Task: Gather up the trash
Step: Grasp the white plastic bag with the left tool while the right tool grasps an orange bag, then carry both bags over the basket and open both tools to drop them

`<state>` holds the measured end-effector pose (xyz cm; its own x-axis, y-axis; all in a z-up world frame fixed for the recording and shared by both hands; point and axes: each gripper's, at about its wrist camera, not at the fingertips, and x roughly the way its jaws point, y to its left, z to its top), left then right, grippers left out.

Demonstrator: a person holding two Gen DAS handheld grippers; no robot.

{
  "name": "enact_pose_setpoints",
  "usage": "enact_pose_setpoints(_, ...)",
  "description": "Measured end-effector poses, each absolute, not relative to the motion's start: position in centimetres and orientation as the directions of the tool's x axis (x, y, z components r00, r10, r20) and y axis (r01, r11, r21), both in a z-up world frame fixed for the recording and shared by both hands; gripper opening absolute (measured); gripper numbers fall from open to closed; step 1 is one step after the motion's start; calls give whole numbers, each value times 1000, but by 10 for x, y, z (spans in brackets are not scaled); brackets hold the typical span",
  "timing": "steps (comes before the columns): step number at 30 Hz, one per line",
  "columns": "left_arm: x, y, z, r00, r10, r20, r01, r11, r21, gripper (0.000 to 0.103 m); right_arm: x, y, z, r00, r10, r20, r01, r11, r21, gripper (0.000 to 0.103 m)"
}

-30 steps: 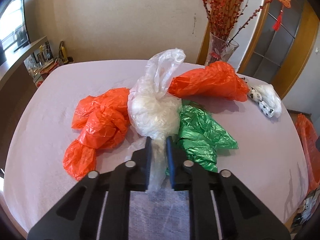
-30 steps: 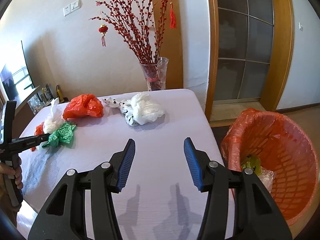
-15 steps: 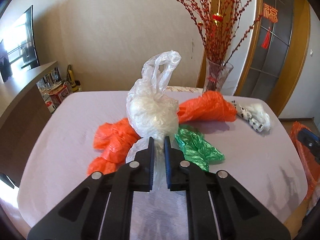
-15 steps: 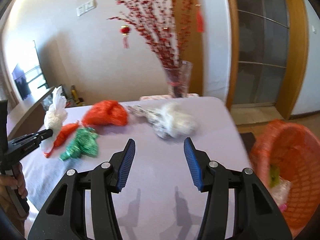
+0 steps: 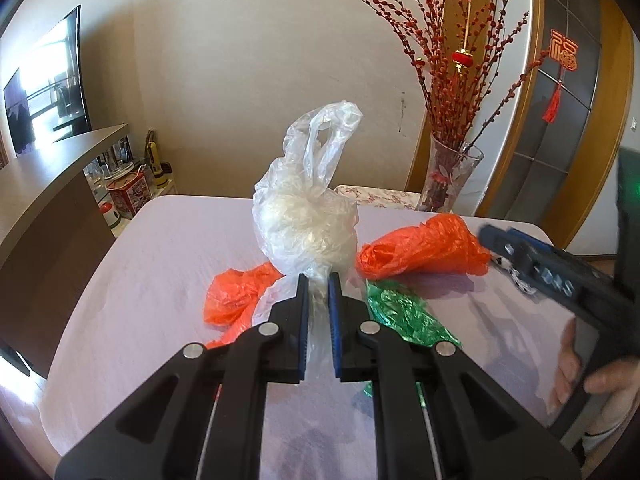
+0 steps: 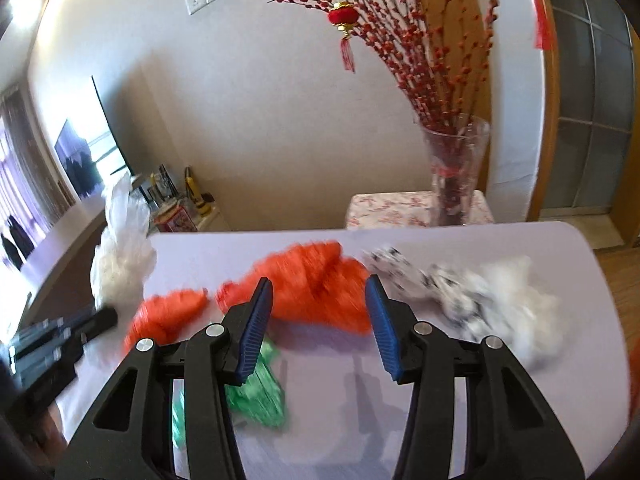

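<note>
1 clear plastic bag (image 5: 306, 222) stands bunched above the left gripper (image 5: 318, 286), its lower tail pinched between the 2 nearly closed fingers and its loop handle pointing up. It is raised off the lilac-covered table (image 5: 160, 264). Below and behind it lie 2 orange plastic bags, the nearer orange bag (image 5: 236, 292) just left of the fingers and the farther orange bag (image 5: 424, 250) to the right, with a crumpled green bag (image 5: 404, 314) between them, close under the right finger.

From the right wrist view, the right gripper (image 6: 318, 312) hovers with its jaws spread wide and nothing between them, lined up with the farther orange bag (image 6: 316, 276). A white bag with black spots (image 6: 480, 292) lies to its right, blurred. A glass vase of red berry branches (image 6: 456, 176) stands beyond the table's far edge.
</note>
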<state>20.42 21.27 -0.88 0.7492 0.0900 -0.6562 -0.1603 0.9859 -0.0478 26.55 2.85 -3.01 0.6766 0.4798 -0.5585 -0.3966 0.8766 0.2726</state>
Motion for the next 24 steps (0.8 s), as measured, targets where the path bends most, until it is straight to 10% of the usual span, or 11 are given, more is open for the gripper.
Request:
enact_pose_setpoints(8, 208, 224, -9, 741, 105, -663, -185, 981, -51, 11, 286, 65, -46, 628, 442, -640, -413, 887, 207, 49)
enact_pose_setpoints(14, 208, 220, -12, 737, 87, -671, -174, 983, -64, 11, 275, 50, -66, 577, 451, -681, -428, 877, 218, 14)
enact_pose_setpoints(24, 195, 188, -2, 759, 18, -651, -97, 992, -86, 11, 200, -29, -28, 657, 462, -596, -392, 884, 253, 12)
